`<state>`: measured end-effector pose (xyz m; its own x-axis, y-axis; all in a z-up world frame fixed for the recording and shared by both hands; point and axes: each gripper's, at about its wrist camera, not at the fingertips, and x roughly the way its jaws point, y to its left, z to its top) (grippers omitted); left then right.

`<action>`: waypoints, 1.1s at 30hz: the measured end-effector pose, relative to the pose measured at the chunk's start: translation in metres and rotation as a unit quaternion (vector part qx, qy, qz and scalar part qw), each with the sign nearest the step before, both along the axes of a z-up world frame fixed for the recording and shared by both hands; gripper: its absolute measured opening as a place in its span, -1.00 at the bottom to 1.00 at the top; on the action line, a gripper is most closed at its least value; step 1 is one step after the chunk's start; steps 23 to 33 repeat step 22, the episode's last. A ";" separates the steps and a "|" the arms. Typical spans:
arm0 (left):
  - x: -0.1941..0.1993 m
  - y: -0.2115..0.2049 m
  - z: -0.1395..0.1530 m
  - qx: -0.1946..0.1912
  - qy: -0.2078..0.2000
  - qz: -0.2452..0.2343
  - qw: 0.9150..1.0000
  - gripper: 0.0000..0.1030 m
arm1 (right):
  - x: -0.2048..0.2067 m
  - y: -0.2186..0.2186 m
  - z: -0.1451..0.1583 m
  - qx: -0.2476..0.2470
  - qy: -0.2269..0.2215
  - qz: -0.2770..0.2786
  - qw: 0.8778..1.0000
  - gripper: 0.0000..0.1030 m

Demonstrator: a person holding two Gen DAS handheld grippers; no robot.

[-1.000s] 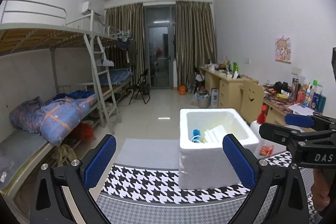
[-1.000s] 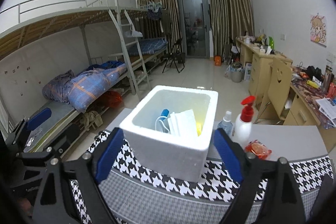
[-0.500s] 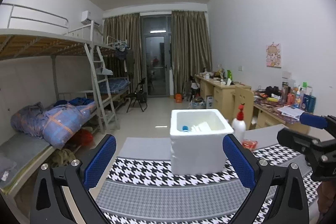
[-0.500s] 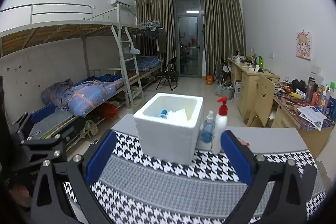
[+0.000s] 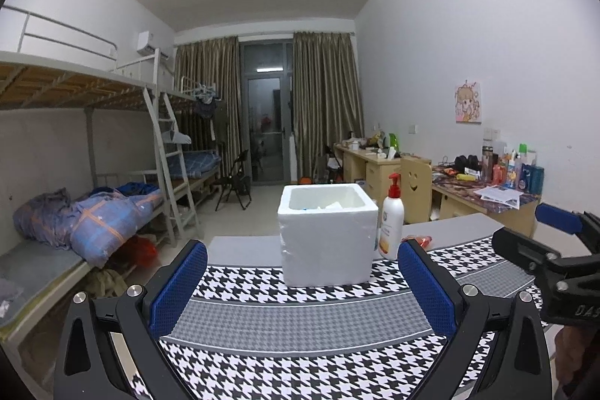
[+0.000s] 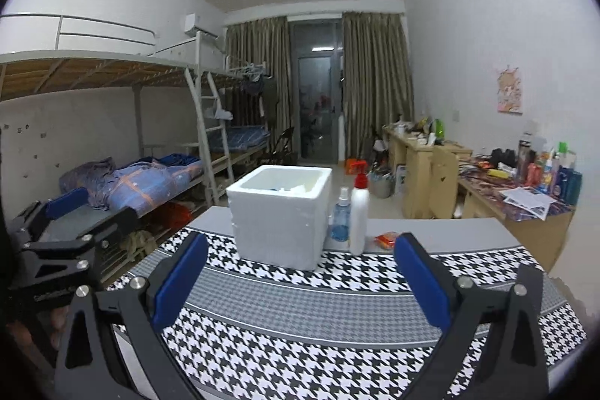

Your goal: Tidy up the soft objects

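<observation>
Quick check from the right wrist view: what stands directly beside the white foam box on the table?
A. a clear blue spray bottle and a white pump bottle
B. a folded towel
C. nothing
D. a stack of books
A: the clear blue spray bottle and the white pump bottle stand upright just right of the foam box.

A red-pump white lotion bottle [image 6: 359,217] and a clear blue spray bottle [image 6: 340,220] stand on the houndstooth-clothed tabletop [image 6: 337,310], a metal bunk bed [image 6: 123,122] at nine o'clock, a cluttered wooden desk [image 6: 521,212] at three.
</observation>
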<state>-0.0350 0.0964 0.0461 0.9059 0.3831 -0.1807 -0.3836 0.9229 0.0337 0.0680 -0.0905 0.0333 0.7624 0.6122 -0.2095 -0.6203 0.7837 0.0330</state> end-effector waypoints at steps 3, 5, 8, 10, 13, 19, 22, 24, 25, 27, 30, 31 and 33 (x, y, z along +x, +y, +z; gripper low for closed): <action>-0.001 -0.003 -0.009 -0.001 0.000 0.002 1.000 0.98 | -0.002 -0.005 -0.012 0.003 0.000 -0.010 1.000 0.96; -0.004 -0.005 -0.015 -0.001 0.000 0.003 1.000 0.98 | -0.002 -0.009 -0.018 0.008 0.000 -0.017 1.000 0.96; -0.007 -0.005 -0.024 0.000 -0.006 0.000 1.000 0.98 | -0.004 -0.011 -0.025 0.010 -0.004 -0.019 1.000 0.96; -0.010 -0.005 -0.029 -0.006 -0.007 -0.007 1.000 0.98 | -0.006 -0.011 -0.030 0.007 -0.008 -0.024 1.000 0.96; -0.011 -0.006 -0.036 -0.004 -0.008 -0.001 1.000 0.98 | -0.009 -0.015 -0.037 0.011 -0.009 -0.026 1.000 0.96; -0.008 -0.008 -0.044 -0.008 0.004 -0.002 1.000 0.98 | -0.006 -0.016 -0.046 0.011 0.007 -0.024 1.000 0.96; -0.007 -0.005 -0.044 -0.012 0.005 -0.007 1.000 0.98 | -0.005 -0.017 -0.047 0.011 0.011 -0.027 1.000 0.96; -0.007 -0.005 -0.044 -0.012 0.005 -0.007 1.000 0.98 | -0.005 -0.017 -0.047 0.011 0.011 -0.027 1.000 0.96; -0.007 -0.005 -0.044 -0.012 0.005 -0.007 1.000 0.98 | -0.005 -0.017 -0.047 0.011 0.011 -0.027 1.000 0.96; -0.007 -0.005 -0.044 -0.012 0.005 -0.007 1.000 0.98 | -0.005 -0.017 -0.047 0.011 0.011 -0.027 1.000 0.96; -0.007 -0.005 -0.044 -0.012 0.005 -0.007 1.000 0.98 | -0.005 -0.017 -0.047 0.011 0.011 -0.027 1.000 0.96; -0.007 -0.005 -0.044 -0.012 0.005 -0.007 1.000 0.98 | -0.005 -0.017 -0.047 0.011 0.011 -0.027 1.000 0.96; -0.007 -0.005 -0.044 -0.012 0.005 -0.007 1.000 0.98 | -0.005 -0.017 -0.047 0.011 0.011 -0.027 1.000 0.96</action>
